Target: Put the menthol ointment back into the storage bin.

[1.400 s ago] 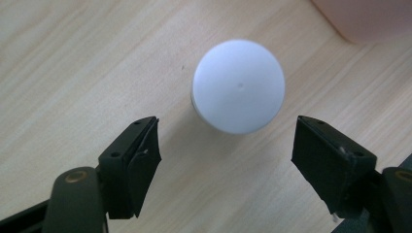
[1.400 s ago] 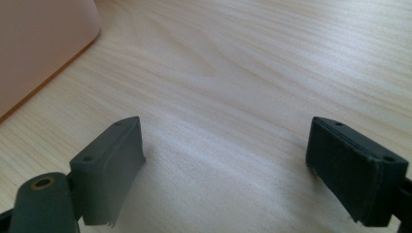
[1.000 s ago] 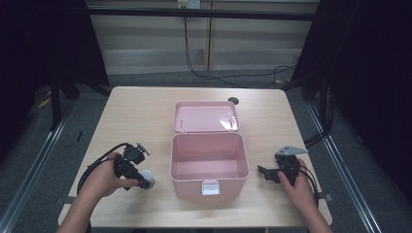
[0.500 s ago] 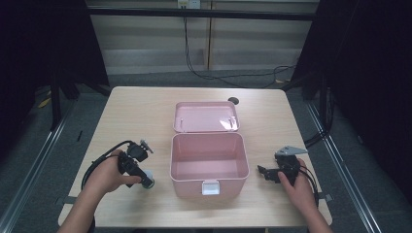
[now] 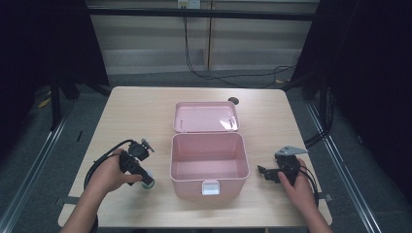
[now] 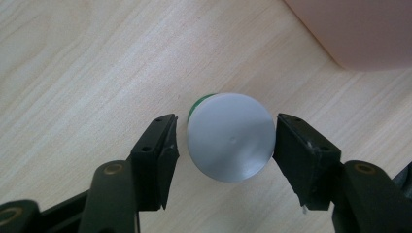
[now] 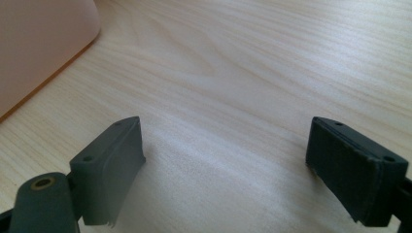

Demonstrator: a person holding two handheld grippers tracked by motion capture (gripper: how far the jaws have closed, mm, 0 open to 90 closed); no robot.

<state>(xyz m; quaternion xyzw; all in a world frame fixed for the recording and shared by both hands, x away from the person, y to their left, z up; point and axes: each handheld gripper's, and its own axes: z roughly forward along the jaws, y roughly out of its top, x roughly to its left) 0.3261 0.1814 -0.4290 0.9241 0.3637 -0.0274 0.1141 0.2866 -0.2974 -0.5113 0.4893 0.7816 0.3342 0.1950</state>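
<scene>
A small green container with a flat white cap stands upright on the wooden table, left of a pink box. My left gripper reaches down over it with one jaw on each side of the cap. The right jaw touches the cap, and a thin gap remains at the left jaw. From above, the left gripper sits at the container. My right gripper stands wide open over bare wood, right of the box, and shows from above as well.
The pink box is open in the table's middle, its lid lying flat behind it. Its wall shows in the left gripper view and the right gripper view. A dark round spot lies behind the lid.
My left hand has shifted slightly and settled the jaws lower around the container. The right gripper has stayed where it was.
</scene>
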